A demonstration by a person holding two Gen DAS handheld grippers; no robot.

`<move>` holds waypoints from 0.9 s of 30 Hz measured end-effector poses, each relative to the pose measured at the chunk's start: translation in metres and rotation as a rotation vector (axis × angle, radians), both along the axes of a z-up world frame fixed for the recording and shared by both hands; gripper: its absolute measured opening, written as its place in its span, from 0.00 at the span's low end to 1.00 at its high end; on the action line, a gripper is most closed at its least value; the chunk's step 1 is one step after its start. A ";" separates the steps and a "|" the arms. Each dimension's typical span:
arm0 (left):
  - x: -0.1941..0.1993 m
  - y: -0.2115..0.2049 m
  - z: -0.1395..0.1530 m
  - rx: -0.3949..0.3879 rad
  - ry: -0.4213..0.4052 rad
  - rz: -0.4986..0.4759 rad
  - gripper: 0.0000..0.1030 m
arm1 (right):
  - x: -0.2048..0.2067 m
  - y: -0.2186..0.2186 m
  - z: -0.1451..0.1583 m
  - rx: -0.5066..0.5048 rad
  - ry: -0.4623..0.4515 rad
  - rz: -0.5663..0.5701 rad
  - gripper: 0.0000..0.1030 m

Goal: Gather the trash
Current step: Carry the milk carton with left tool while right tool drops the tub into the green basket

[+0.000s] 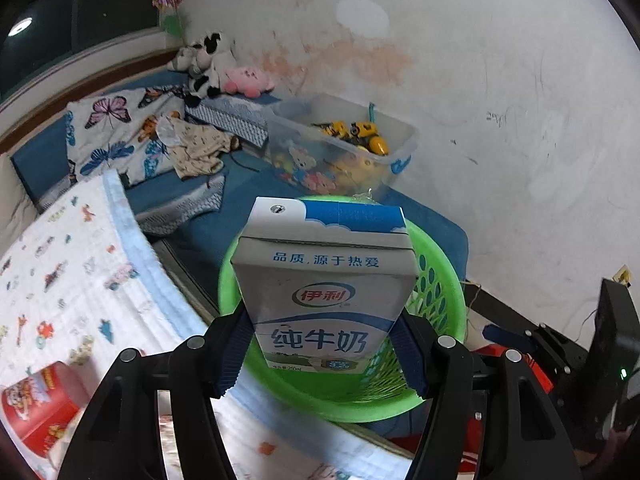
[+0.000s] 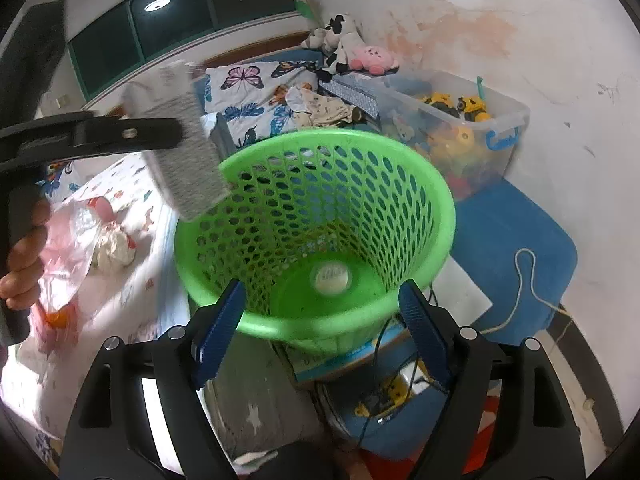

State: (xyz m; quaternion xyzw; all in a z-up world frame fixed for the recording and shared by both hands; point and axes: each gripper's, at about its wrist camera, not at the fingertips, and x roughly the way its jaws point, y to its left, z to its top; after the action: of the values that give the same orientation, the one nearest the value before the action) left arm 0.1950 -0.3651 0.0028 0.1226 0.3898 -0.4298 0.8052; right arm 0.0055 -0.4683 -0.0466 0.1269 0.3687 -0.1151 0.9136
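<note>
A white and blue milk carton [image 1: 320, 280] stands upright between the blue pads of my left gripper [image 1: 322, 344], which is shut on it. The carton hangs just over the near rim of a green mesh basket [image 1: 440, 292]. In the right wrist view the same carton [image 2: 188, 152] shows as a grey blurred box at the basket's left rim, held by a black finger [image 2: 132, 134]. My right gripper [image 2: 322, 292] is open above the basket [image 2: 448, 208] with nothing between its pads. A small round white piece [image 2: 330, 276] lies on the basket's bottom.
A patterned quilt [image 1: 72, 272] covers the bed to the left, with a red snack pack [image 1: 36, 404] and a clear plastic bag [image 2: 80, 240] on it. A clear toy bin [image 2: 460, 120] stands behind the basket by the wall. A blue mat [image 2: 516, 232] and a white cord [image 2: 524, 280] lie to the right.
</note>
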 end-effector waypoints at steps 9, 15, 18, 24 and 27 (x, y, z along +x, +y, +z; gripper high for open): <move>-0.016 0.005 -0.006 -0.017 0.022 -0.003 0.74 | -0.017 0.004 -0.002 0.012 0.003 -0.013 0.77; -0.033 0.047 0.009 -0.014 -0.064 0.051 0.74 | -0.020 0.013 0.001 0.018 -0.010 0.008 0.79; -0.034 0.067 0.016 -0.005 -0.090 0.087 0.74 | -0.017 0.021 0.003 0.014 -0.011 0.028 0.79; -0.027 0.118 0.028 0.006 -0.148 0.184 0.74 | -0.013 0.038 0.011 0.015 -0.031 0.066 0.80; -0.021 0.144 0.029 0.010 -0.157 0.227 0.74 | -0.010 0.045 0.013 0.016 -0.036 0.083 0.81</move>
State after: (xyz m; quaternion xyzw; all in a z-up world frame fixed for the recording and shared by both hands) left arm 0.1736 -0.2210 0.0317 0.1150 0.3391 -0.3229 0.8761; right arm -0.0049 -0.4237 -0.0335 0.1210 0.3579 -0.0720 0.9231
